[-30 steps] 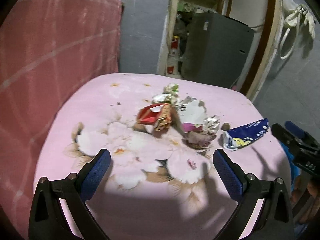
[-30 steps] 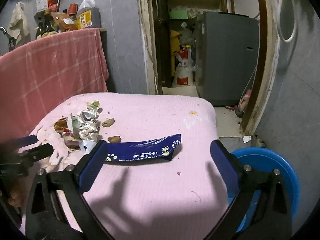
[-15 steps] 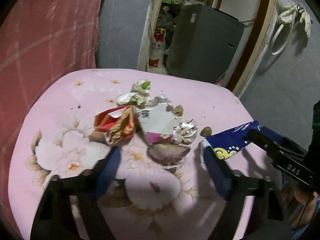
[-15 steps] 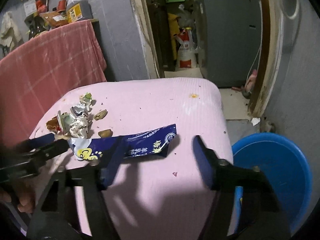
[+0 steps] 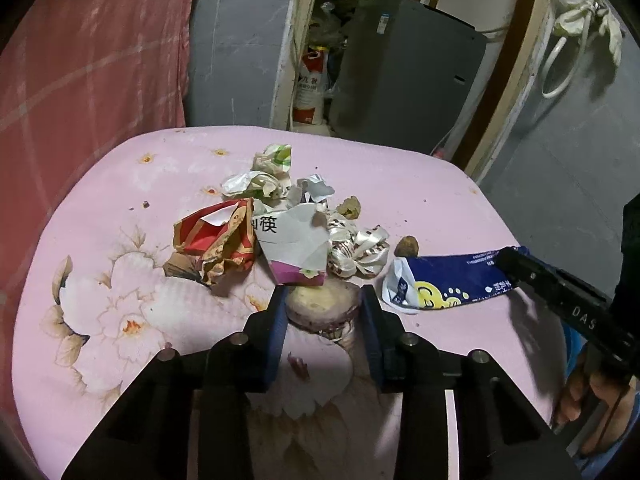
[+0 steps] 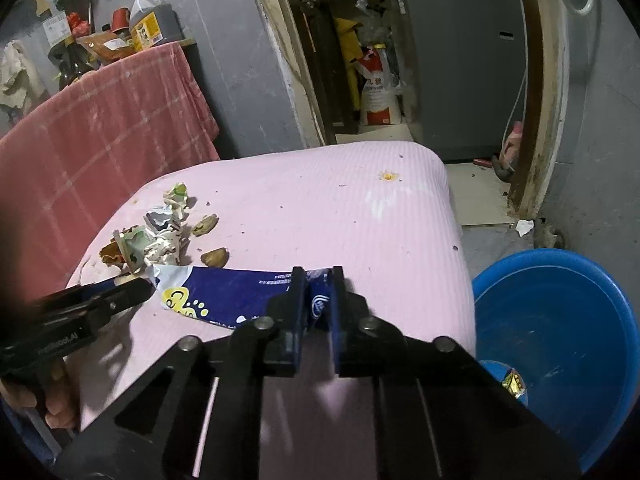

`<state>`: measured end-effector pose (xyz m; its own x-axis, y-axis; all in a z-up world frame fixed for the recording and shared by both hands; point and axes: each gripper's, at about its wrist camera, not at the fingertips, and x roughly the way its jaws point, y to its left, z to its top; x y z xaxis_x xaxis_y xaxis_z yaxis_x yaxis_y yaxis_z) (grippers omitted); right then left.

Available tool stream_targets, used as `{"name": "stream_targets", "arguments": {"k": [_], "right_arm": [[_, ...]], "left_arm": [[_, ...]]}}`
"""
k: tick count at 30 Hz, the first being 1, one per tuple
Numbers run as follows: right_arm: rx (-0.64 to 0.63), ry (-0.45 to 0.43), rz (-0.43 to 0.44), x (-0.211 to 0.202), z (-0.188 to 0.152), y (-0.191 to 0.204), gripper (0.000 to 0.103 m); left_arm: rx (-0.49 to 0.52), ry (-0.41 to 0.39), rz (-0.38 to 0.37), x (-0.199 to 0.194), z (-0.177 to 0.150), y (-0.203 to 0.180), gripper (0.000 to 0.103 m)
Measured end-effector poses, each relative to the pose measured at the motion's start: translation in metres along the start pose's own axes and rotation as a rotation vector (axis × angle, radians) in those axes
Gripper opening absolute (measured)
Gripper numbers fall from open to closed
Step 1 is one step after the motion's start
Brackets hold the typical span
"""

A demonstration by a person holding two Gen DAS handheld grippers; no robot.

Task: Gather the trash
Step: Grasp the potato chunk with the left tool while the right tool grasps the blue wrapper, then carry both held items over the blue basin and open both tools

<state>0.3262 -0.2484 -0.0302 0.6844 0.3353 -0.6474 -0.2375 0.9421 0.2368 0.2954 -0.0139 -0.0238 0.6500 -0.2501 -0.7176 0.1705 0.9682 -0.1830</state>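
Observation:
A heap of trash lies on a pink flowered cloth [image 5: 120, 184]: a red wrapper [image 5: 216, 240], a white torn carton [image 5: 292, 244], crumpled foil [image 5: 356, 252] and nut shells [image 5: 407, 246]. My left gripper [image 5: 322, 300] is shut on a round purple-brown peel [image 5: 320, 304] at the heap's near edge. My right gripper [image 6: 318, 280] is shut on the right end of a long blue wrapper [image 6: 240, 292], which lies flat on the cloth. The blue wrapper also shows in the left wrist view [image 5: 448, 276].
A blue basin [image 6: 560, 340] stands on the floor right of the table, with a small wrapper inside. A pink checked cloth [image 5: 80, 80] hangs at the left. A grey cabinet [image 5: 404, 72] and a doorway lie behind the table.
Both grippers moved forward and closed. The left one shut on the purple-brown peel. The right one shut on the blue wrapper's end.

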Motion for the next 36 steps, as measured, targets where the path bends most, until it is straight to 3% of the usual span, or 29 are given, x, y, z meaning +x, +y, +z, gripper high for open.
{"name": "stream_targets", "arguments": {"k": [8, 14, 25, 32, 36], "right_arm": [[0.014, -0.004, 0.038, -0.004, -0.006, 0.000, 0.004], [-0.002, -0.132, 0.027, -0.032, -0.008, 0.003, 0.003], [-0.038, -0.323, -0.009, -0.081, -0.007, 0.004, 0.003], [-0.019, -0.484, -0.013, -0.120, -0.011, -0.004, 0.003], [0.003, -0.611, -0.039, -0.149, -0.016, -0.011, 0.003]], "left_arm": [[-0.010, -0.011, -0.001, -0.008, -0.010, 0.000, 0.027], [-0.047, -0.027, -0.016, -0.017, -0.011, 0.003, 0.026], [-0.063, -0.045, -0.130, -0.042, -0.027, -0.019, 0.026], [-0.049, -0.185, -0.132, -0.065, -0.016, -0.042, 0.026], [-0.024, -0.318, -0.119, -0.084, -0.002, -0.067, 0.026]]}}
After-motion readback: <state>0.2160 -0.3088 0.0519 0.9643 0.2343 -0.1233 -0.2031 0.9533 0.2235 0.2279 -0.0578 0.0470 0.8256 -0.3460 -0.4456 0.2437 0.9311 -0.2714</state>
